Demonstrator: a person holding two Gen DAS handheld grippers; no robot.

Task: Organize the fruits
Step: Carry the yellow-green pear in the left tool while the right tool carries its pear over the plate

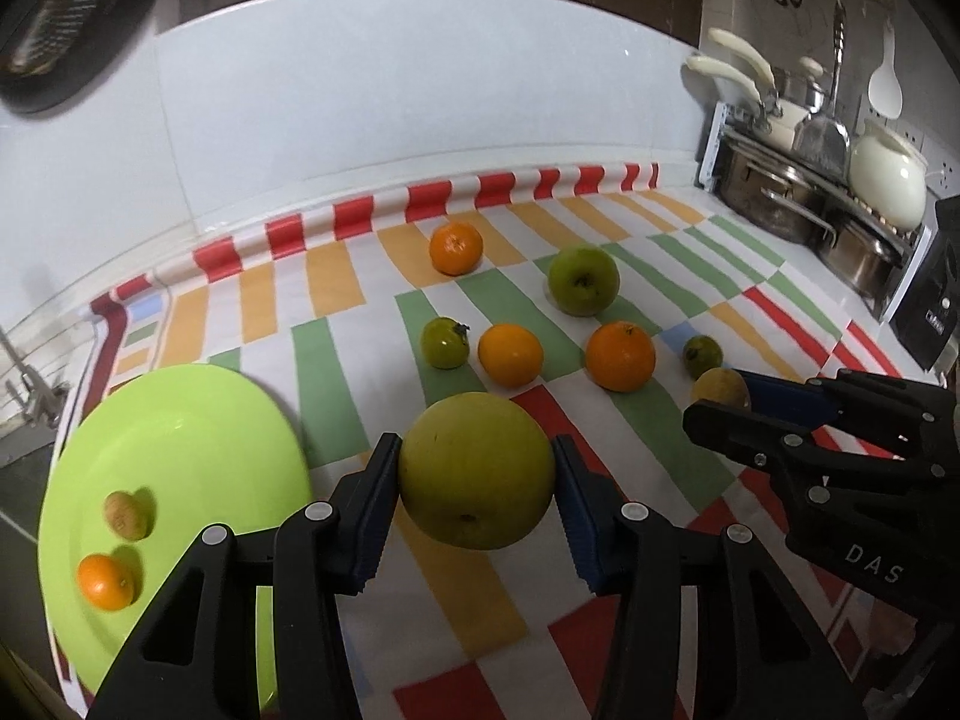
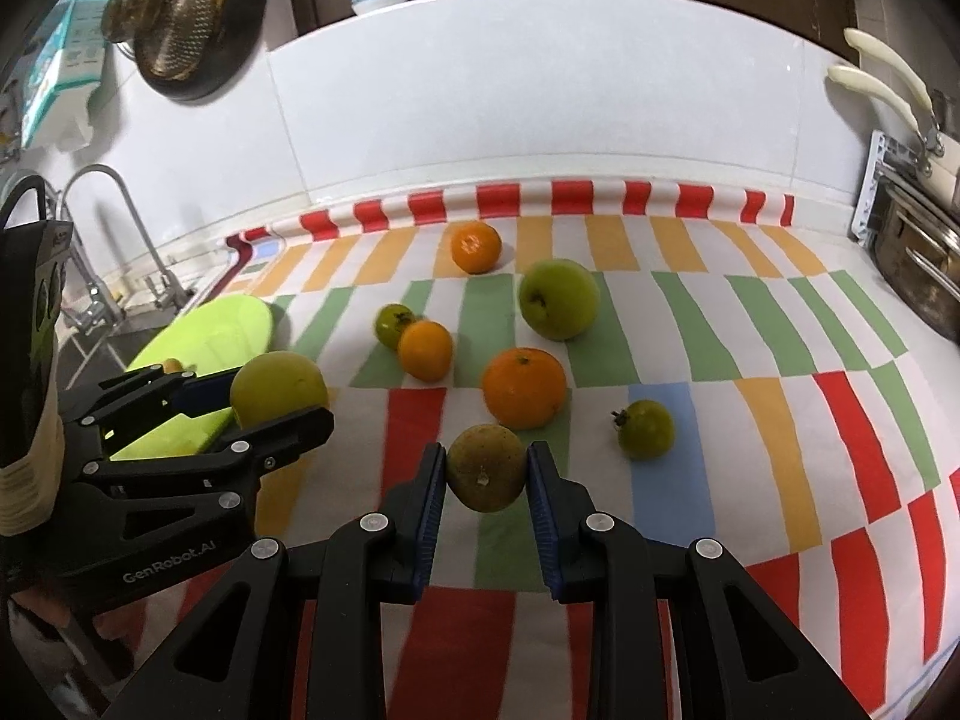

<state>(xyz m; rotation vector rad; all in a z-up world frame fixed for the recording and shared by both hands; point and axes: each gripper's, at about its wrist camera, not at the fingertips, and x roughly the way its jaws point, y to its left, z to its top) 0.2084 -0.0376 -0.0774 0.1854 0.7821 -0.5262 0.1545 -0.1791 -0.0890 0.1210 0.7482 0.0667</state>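
Left hand-held gripper [image 1: 477,495] clamped on large yellow-green fruit [image 1: 476,471] lifted above striped cloth [image 1: 372,312] on desk, beside lime plate [image 1: 180,420] bearing small orange [image 1: 105,581] and brownish fruit [image 1: 127,515]; right hand-held gripper [image 2: 487,480] closed around small brownish-yellow fruit [image 2: 486,467], with oranges and green fruits loose beyond.

You can read two bits of text here. The left gripper [image 2: 264,414] has "GenRobot.AI" printed in white on its black body, near the bottom left. The right gripper [image 1: 729,405] shows "DAS" on its body; the rest runs out of frame.
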